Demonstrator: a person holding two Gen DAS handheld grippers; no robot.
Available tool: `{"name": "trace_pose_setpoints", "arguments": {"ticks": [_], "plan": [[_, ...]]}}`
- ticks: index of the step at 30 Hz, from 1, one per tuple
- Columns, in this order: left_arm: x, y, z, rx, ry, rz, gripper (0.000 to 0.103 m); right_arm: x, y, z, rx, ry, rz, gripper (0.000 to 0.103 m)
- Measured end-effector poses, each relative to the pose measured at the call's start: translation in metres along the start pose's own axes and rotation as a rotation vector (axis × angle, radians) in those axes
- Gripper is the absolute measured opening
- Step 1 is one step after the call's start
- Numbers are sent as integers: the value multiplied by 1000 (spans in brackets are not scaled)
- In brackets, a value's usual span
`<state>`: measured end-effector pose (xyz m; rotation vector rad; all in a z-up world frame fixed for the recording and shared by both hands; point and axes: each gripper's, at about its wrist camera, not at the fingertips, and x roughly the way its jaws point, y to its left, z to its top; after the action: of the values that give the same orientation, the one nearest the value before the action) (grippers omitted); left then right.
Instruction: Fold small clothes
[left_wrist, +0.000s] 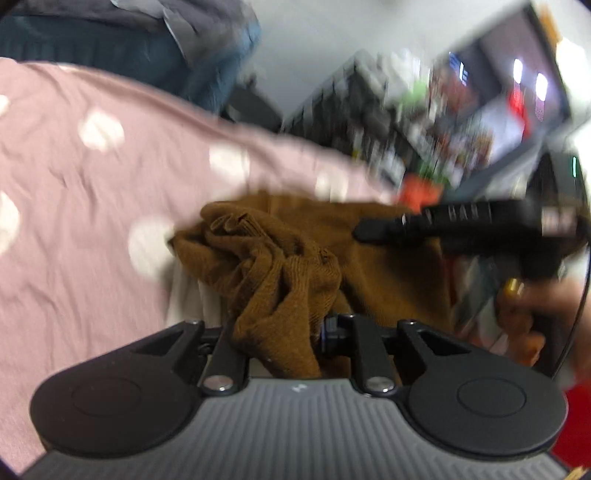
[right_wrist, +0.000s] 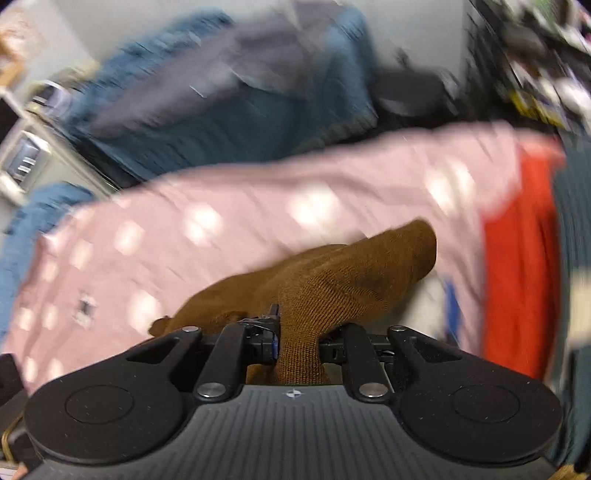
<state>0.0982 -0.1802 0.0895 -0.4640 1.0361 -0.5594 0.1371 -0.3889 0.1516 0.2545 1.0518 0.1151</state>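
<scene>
A brown knitted garment (left_wrist: 295, 266) hangs bunched between the jaws of my left gripper (left_wrist: 284, 332), which is shut on it above a pink bedspread with white dots (left_wrist: 92, 177). In the same view my right gripper (left_wrist: 373, 230) comes in from the right as a black bar over the brown cloth, a hand (left_wrist: 532, 310) behind it. In the right wrist view my right gripper (right_wrist: 299, 339) is shut on another part of the brown garment (right_wrist: 351, 273), which stretches away over the bedspread (right_wrist: 221, 229). Both views are blurred by motion.
A blue blanket with grey clothes (right_wrist: 229, 103) lies beyond the bedspread. A red cloth (right_wrist: 517, 258) lies at the bed's right side. Cluttered shelves (left_wrist: 424, 122) and a dark screen (left_wrist: 517, 85) stand past the bed. A white cabinet (right_wrist: 26, 155) is at left.
</scene>
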Motion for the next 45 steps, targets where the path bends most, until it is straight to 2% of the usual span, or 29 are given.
{"name": "trace_pose_setpoints", "arguments": {"ticks": [2,3,5,11,13,14,18,23,27,29,31,33,35,37,38,40,42,45], "plan": [[22,3,-16,-48,91,29,16,22,-16,-18,41,45,-59,25],[26,5,-22,-84,112,36,16,29,-21,-25,64,52,-73,27],[26,6,-32,-97,106,52,17,35,-27,-34,110,33,-69,27],[25,2,-32,-94,112,85,18,43,-7,-37,4,4,-104,32],[24,-1,-29,-84,110,94,19,45,-9,-36,7,1,-115,40],[26,6,-20,-80,110,98,19,42,-22,-36,6,0,-116,42],[28,16,-9,-66,117,115,23,30,-31,-37,-18,-13,-127,50],[26,18,-9,-31,129,157,34,10,-21,-44,-183,-53,-213,55],[13,24,-14,17,122,234,53,-4,-6,-55,-356,-84,-287,56],[2,28,-17,48,117,291,54,-13,-2,-62,-404,-116,-315,56],[-17,24,-18,96,73,368,53,-25,1,-70,-448,-170,-340,54],[-36,8,-17,194,-13,354,53,-39,6,-80,-489,-238,-306,54],[-41,-13,-15,294,-51,293,52,-45,9,-87,-514,-264,-234,47],[-31,-29,-11,354,-20,207,50,-38,9,-89,-531,-227,-188,44],[-24,-35,-11,376,-2,176,45,-33,9,-91,-546,-215,-172,42],[-5,-43,-11,432,33,146,44,-23,6,-95,-565,-193,-167,41],[16,-42,-15,483,77,186,44,-15,0,-99,-550,-156,-175,42],[37,-27,-17,475,131,206,44,-4,-12,-114,-536,-103,-201,42]]}}
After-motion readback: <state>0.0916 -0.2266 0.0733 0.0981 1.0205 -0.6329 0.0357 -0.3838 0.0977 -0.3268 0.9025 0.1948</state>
